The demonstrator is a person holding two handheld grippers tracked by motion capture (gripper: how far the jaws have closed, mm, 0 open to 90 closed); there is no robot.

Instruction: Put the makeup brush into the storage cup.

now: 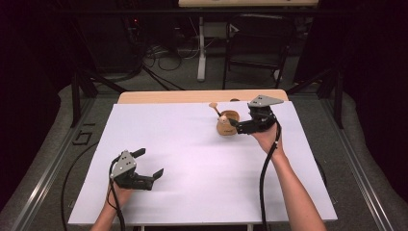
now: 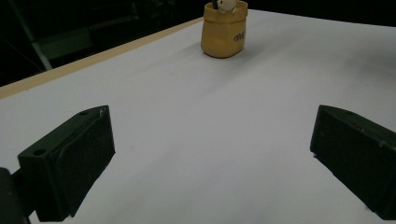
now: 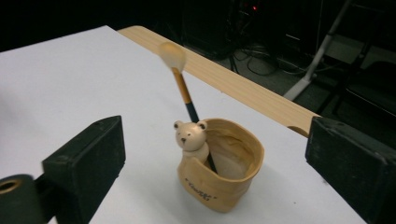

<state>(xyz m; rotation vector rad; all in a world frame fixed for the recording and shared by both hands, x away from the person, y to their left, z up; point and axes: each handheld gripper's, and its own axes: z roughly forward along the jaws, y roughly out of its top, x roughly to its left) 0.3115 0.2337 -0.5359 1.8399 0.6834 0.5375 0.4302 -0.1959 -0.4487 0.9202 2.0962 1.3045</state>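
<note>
White tabletop (image 1: pixel 192 144), tan bear-faced cup (image 1: pixel 226 125) upright near its far edge, a wooden spoon (image 3: pixel 180 79) leaning inside, right gripper (image 1: pixel 236 126) spread wide just beside the cup, grasping nothing, left gripper (image 1: pixel 150 163) released, well apart near the front left

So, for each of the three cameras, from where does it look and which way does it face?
High view: above the person's side, facing forward and down on the white table; forearms, left hand-held gripper and right hand-held gripper show.
Left gripper view: rides the left hand-held gripper, low over the table, facing the distant wooden cup; its two black jaws stand wide apart.
Right gripper view: rides the right hand-held gripper, looking down on the cup with its bear figure and spoon; jaws apart.
Shared: all three show the cup.
</note>
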